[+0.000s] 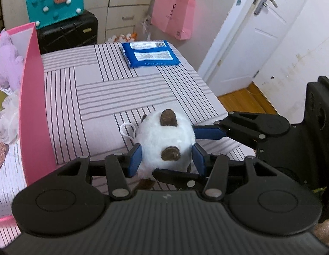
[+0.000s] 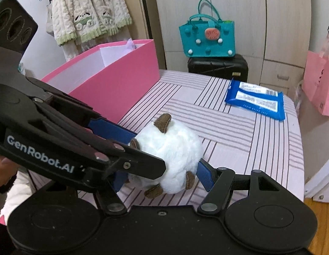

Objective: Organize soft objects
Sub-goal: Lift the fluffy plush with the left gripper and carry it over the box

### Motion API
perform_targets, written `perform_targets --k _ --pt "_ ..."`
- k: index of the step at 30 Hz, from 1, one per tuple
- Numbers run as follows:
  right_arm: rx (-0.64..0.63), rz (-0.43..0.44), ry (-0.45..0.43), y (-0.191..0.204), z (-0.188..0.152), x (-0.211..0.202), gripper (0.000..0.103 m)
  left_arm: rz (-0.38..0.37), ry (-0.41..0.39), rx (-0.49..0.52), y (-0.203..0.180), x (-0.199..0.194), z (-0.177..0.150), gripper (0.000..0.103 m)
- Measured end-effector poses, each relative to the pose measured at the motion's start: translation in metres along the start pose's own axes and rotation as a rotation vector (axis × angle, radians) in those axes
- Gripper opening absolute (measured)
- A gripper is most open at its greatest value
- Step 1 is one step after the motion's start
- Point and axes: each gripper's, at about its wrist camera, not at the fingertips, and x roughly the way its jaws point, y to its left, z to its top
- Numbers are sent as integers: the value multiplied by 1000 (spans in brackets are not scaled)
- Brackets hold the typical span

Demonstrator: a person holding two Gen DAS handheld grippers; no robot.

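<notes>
We have the white plush toy [image 1: 166, 142] caught between both tools at the near edge of the striped table [image 1: 113, 89]: our left tool [image 1: 167, 159] has its blue pads pressed into the fur on either side, and our right tool [image 2: 162, 170] comes in across it and pinches the same toy at a right angle, so each is closed part-way on the plush rather than standing wide. The pink box [image 2: 113, 80], where we judge the toy belongs, stands just to the left of it, with a lilac plush [image 1: 7, 63] and something white and frilly already inside. The risks we see come from the double grip. The fur is soft and round, so if one tool lets go or pulls at a different pace, the toy could squirt out and roll off the table edge toward the floor. The two sets of fingers cross closely and could knock together. The white loop [image 1: 127, 130] on the toy could snag on a finger, and a low lift could catch the box wall and tip or shove the box. The blue packet [image 2: 256, 99] lies well apart at the far side, out of harm's way. The toy's underside and face are hidden by the tools, we cannot tell whether it rests on the table or is just clear of it, and the box's contents are cut off at the picture's edge.
</notes>
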Motion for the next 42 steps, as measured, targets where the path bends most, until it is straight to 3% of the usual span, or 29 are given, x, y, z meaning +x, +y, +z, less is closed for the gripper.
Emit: perform_targets --k 15,26,42 --pt "-2 114 120 24 5 -15 73 -96 100 -43 14 -36 -19 49" --pt "-60 170 169 62 15 -25 73 -81 106 -95 24 -78 -35 49" --pt "-228 277 45 138 60 -63 73 -7 -94 -114 39 -192 -53 49"
